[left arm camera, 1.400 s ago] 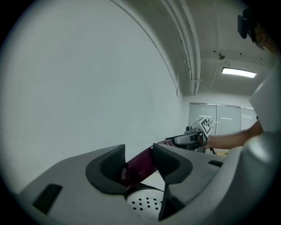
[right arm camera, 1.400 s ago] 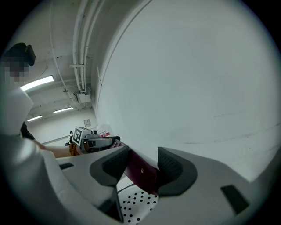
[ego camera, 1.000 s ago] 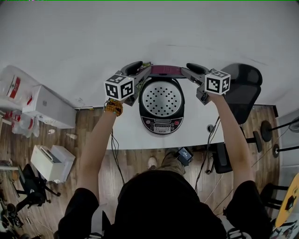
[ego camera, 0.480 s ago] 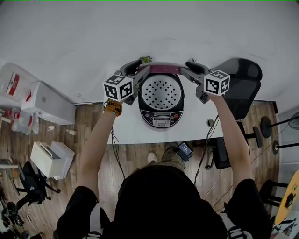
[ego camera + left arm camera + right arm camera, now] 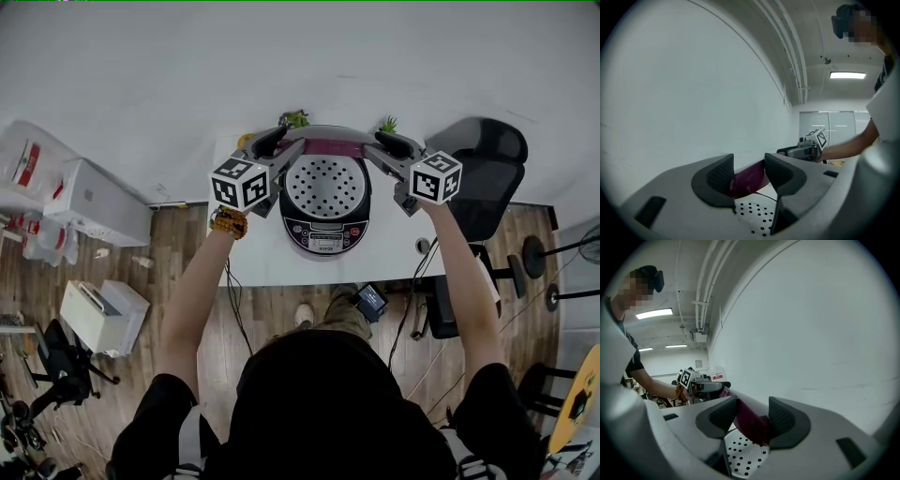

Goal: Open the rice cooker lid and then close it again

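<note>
The white counter stands against the wall. The rice cooker sits at its middle with the panel toward 6 o'clock, so both arms reach it evenly. Its lid stands raised at the body's 12 o'clock, with the perforated inner plate facing the person. The left tongs are clamped on the lid's rim at 9 o'clock and the right tongs at 3 o'clock, a two-sided hold that likely keeps the swing even. The lid hides the hinge, the plate covers the pot's inside, and the latch cannot be made out.
</note>
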`<action>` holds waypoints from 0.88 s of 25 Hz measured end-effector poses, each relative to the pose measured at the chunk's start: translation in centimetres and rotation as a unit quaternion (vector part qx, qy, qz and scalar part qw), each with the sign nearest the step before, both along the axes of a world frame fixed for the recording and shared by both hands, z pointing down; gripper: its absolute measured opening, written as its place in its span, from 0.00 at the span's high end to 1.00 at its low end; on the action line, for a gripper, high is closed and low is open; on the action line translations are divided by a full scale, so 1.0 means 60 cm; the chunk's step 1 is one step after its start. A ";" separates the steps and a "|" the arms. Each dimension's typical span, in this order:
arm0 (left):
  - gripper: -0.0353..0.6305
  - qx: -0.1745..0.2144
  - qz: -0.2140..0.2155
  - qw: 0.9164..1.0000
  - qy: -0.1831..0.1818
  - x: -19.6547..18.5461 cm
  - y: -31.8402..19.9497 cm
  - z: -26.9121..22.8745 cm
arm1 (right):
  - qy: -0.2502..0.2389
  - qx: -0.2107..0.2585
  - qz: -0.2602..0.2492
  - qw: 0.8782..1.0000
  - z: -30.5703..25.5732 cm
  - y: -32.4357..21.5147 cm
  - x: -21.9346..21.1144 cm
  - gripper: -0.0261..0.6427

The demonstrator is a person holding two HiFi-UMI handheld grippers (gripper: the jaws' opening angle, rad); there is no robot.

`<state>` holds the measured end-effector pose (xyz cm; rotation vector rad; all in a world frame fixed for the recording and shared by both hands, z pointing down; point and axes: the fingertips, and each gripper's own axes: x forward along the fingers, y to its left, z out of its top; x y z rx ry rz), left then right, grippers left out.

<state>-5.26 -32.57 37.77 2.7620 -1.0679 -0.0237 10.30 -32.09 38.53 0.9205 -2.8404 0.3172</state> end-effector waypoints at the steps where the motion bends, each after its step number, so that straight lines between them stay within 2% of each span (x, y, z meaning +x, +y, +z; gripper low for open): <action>1: 0.64 -0.001 -0.001 1.000 0.002 0.000 0.002 0.001 | 0.001 0.004 0.002 1.000 0.001 0.002 0.000 0.65; 22: 0.64 -0.001 -0.003 1.000 0.012 -0.003 0.046 0.037 | 0.014 0.028 0.011 0.999 0.039 0.048 -0.003 0.63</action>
